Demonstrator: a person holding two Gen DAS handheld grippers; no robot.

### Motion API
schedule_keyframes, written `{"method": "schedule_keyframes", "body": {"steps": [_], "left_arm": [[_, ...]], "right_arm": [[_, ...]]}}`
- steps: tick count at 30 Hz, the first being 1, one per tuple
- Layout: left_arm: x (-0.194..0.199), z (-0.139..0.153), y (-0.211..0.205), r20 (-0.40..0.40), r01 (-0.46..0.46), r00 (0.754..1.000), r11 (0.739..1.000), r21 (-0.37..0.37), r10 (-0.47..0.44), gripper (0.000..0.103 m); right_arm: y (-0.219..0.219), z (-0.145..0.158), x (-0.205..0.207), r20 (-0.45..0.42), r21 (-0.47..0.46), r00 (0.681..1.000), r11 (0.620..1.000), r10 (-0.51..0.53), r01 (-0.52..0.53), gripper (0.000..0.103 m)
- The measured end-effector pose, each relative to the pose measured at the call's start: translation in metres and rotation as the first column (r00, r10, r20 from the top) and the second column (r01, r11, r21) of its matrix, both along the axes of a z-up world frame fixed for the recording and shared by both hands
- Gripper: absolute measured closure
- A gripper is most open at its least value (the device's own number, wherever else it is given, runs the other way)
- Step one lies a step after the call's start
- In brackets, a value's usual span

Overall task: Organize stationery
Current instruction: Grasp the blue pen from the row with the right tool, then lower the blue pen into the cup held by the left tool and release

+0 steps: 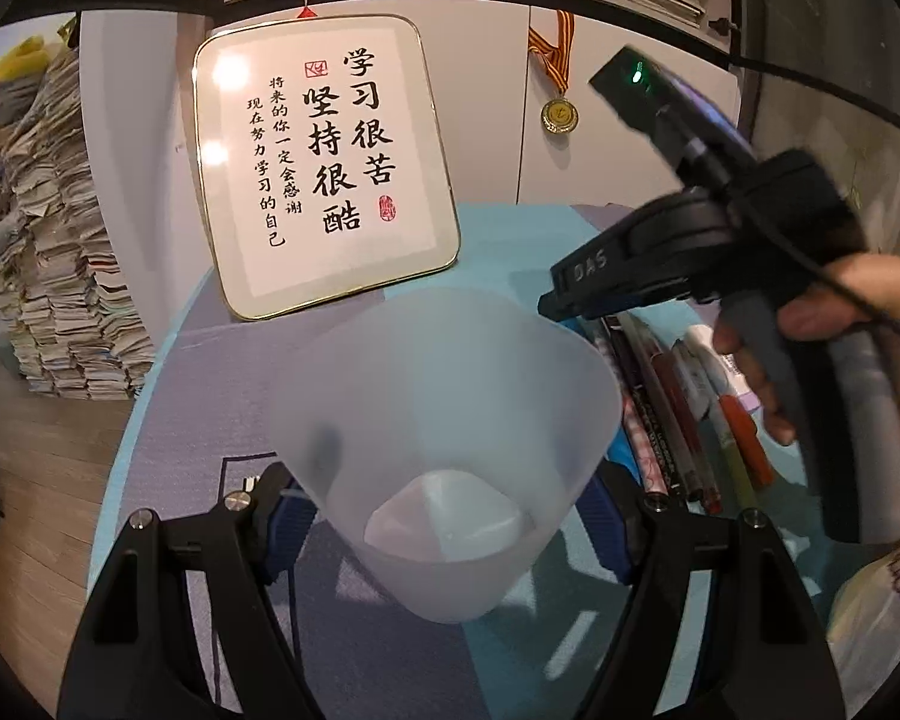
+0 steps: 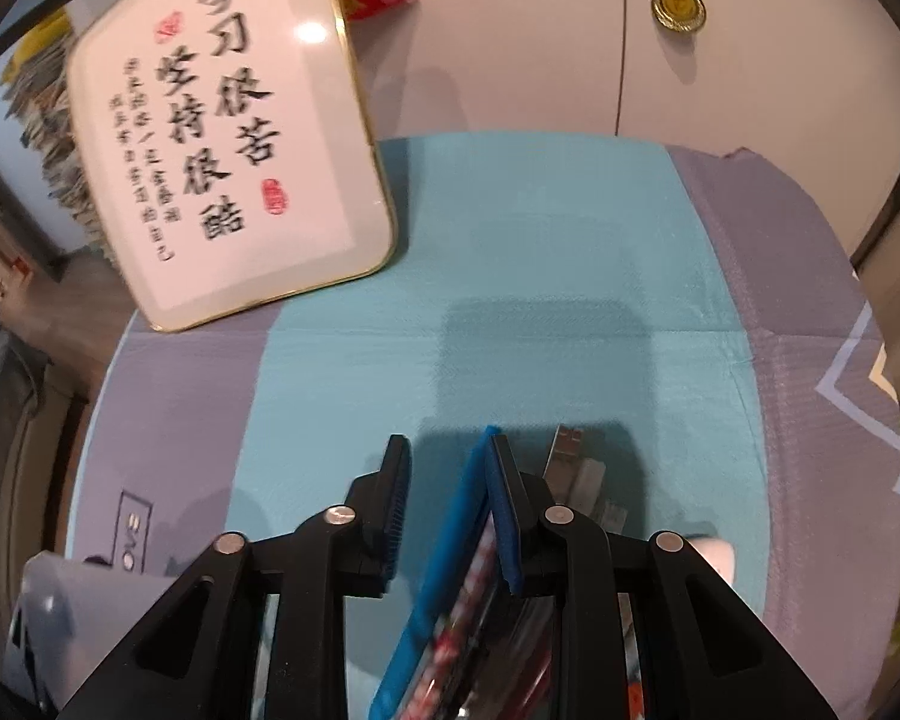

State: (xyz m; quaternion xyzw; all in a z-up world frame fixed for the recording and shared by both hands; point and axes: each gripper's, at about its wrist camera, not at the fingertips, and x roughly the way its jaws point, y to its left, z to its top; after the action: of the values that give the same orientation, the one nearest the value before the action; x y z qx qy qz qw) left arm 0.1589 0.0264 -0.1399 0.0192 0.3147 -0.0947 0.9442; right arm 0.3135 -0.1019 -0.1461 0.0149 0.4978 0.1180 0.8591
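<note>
The left gripper (image 1: 444, 516) is clamped on a frosted translucent plastic cup (image 1: 450, 420), its blue pads pressing the cup's walls from 9 and 3 o'clock; the cup stands upright with its mouth open toward the camera and a pale base showing at the bottom. It sits on a table cover (image 1: 510, 252) of turquoise and lavender cloth.

From the cup, at about 3 o'clock, a row of pens and markers (image 1: 684, 414) lies side by side on the cloth, running roughly from 11 to 5 o'clock; an orange-tipped marker and a white-capped one show among dark and patterned barrels. The right gripper (image 1: 549, 303) reaches down over the far ends of these pens, held in a person's hand (image 1: 834, 324).

In the right wrist view the right gripper (image 2: 450, 504) has its jaws partly apart, with turquoise cloth visible in the gap. A blue pen (image 2: 444, 558) and a patterned one lie just inside the right finger; whether the pads press on them cannot be told.

A gold-framed calligraphy plaque (image 1: 324, 162) leans at 11 o'clock of the cup, and a medal (image 1: 559, 113) hangs on the white cabinet at 1 o'clock.
</note>
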Motion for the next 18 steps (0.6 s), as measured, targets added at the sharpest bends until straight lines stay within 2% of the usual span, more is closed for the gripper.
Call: {"method": "schedule_keyframes", "body": {"steps": [6, 8, 9, 12, 18], "left_arm": [[0.002, -0.001, -0.001, -0.005, -0.005, 1.0, 1.0, 0.011, 0.005, 0.028], [0.002, -0.002, -0.001, -0.01, -0.006, 1.0, 1.0, 0.011, 0.006, 0.027], [0.002, -0.003, -0.001, -0.014, -0.009, 1.0, 1.0, 0.012, 0.009, 0.028], [0.003, -0.003, 0.0, -0.016, -0.014, 1.0, 1.0, 0.015, 0.015, 0.028], [0.002, -0.003, -0.001, -0.015, -0.019, 1.0, 0.999, 0.026, 0.019, 0.029]], "right_arm": [[0.004, -0.013, 0.005, -0.016, -0.068, 1.0, 0.998, 0.009, -0.01, 0.076], [0.009, -0.012, 0.002, -0.002, -0.109, 0.999, 0.993, 0.033, -0.033, 0.087], [0.012, -0.012, -0.001, -0.003, -0.119, 0.999, 0.992, 0.049, -0.049, 0.088], [0.012, -0.002, -0.013, 0.016, -0.053, 0.997, 0.996, 0.074, -0.073, 0.089], [0.001, 0.061, -0.063, 0.19, 0.05, 0.978, 0.995, 0.08, -0.091, 0.089]]}}
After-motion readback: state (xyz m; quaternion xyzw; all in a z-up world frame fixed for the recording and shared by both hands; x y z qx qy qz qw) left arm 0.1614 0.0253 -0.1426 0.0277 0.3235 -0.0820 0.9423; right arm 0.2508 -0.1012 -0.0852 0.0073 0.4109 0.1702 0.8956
